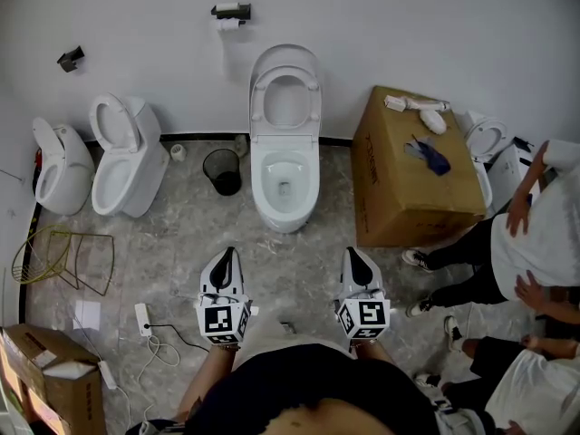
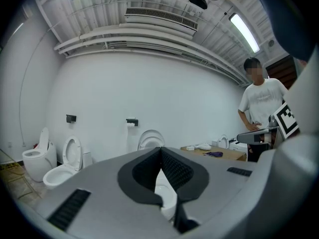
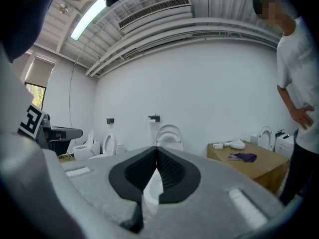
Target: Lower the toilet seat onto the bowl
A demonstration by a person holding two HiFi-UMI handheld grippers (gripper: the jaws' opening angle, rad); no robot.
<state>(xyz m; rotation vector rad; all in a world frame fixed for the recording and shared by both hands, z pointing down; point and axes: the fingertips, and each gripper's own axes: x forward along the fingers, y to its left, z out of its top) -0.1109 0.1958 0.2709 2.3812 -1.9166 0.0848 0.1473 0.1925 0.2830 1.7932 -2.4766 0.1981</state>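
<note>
A white toilet stands against the far wall, its bowl (image 1: 285,182) open and its seat (image 1: 285,101) and lid raised upright against the wall. The raised seat (image 2: 151,139) shows just above my left jaws, and the same seat (image 3: 169,135) above my right jaws. My left gripper (image 1: 226,257) and right gripper (image 1: 354,257) hover side by side over the floor in front of the bowl, both well short of it. Both are shut with nothing between the jaws. In the gripper views the left gripper (image 2: 161,148) and right gripper (image 3: 157,148) point level at the toilet.
Two more toilets (image 1: 127,157) stand at the left, with a black waste bin (image 1: 223,170) beside the middle one. A large cardboard box (image 1: 412,170) sits right of the bowl. People (image 1: 535,234) stand at the right. A wire rack (image 1: 63,256) and cables lie at the left.
</note>
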